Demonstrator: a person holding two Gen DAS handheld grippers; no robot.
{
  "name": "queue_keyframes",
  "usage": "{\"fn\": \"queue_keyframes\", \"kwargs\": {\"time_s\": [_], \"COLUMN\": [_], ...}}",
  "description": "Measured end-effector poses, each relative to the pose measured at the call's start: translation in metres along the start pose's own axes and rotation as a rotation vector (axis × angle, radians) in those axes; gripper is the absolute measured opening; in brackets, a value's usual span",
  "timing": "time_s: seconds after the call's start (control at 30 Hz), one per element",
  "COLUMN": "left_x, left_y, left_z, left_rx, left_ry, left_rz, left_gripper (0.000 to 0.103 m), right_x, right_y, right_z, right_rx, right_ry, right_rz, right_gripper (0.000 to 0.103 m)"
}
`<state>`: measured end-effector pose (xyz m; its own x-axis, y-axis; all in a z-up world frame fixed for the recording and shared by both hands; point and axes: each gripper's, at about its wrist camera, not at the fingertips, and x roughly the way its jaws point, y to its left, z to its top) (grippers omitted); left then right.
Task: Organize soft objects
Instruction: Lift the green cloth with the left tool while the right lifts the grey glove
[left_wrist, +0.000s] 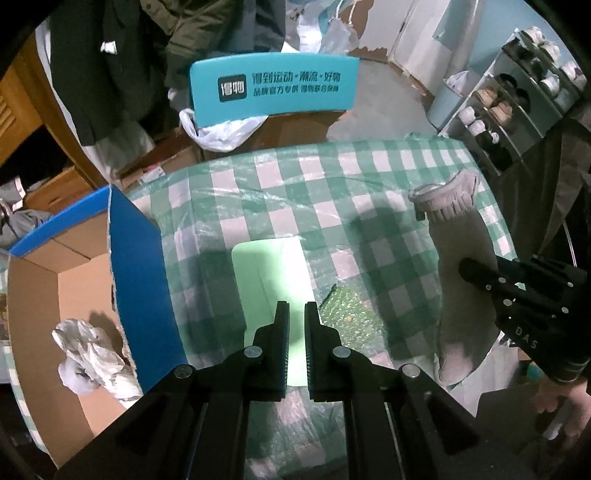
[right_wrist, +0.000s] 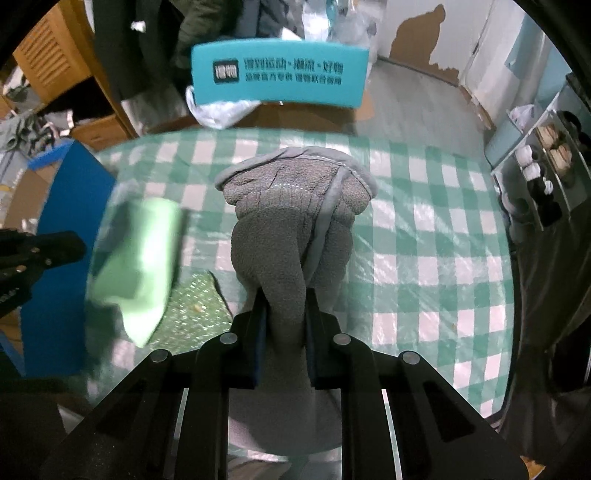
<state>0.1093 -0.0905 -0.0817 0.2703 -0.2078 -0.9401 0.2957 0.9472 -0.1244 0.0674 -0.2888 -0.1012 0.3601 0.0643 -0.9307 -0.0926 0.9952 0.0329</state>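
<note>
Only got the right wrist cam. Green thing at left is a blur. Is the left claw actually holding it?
Observer: Yes. The left wrist view shows the left claw shut on the pale green sheet, which is pinched between its fingers.
Operator: What's in the box behind the blue flap?
Observer: The cardboard box holds a crumpled white wad. I see nothing else in it.

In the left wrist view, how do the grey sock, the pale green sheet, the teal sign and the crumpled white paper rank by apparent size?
1. teal sign
2. grey sock and pale green sheet: they look alike, so I do not rank them.
3. crumpled white paper

The sign stands farther away, so its true size is unsure.
</note>
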Motion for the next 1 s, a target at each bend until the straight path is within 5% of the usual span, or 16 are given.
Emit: {"fn": "queue_keyframes", "kwargs": {"time_s": [0.17, 0.23, 0.3, 0.57, 1.0], "left_x": [0.009, 0.02, 0.032, 0.069, 0.121], "left_y": [0.002, 0.005, 0.008, 0.01, 0.003], "left_z": [-0.003, -0.004, -0.004, 0.004, 0.009], "left_rx": [-0.009, -0.021, -0.046, -0.105, -0.101], "left_ry": [0.029, 0.065, 0.082, 0.133, 0.216], "left_rz": [0.012, 0.006, -0.009, 0.018, 0.084], "left_gripper": [0.009, 0.02, 0.053, 0.08, 0.082], "right_x": [-0.016, -0.016, -0.014, 0.001, 0.023], "right_y": [0.004, 0.004, 0.003, -0.002, -0.015], "right_z": [0.001, 0.0, -0.002, -0.005, -0.007], "right_rx": [-0.011, -0.011, -0.009, 0.003, 0.029], "right_ry": [-0.032, -0.031, -0.026, -0.001, 0.033], "right_rz": [0.013, 0.015, 0.017, 0.035, 0.054], "right_gripper": [0.015, 0.015, 0.015, 0.015, 0.015]}}
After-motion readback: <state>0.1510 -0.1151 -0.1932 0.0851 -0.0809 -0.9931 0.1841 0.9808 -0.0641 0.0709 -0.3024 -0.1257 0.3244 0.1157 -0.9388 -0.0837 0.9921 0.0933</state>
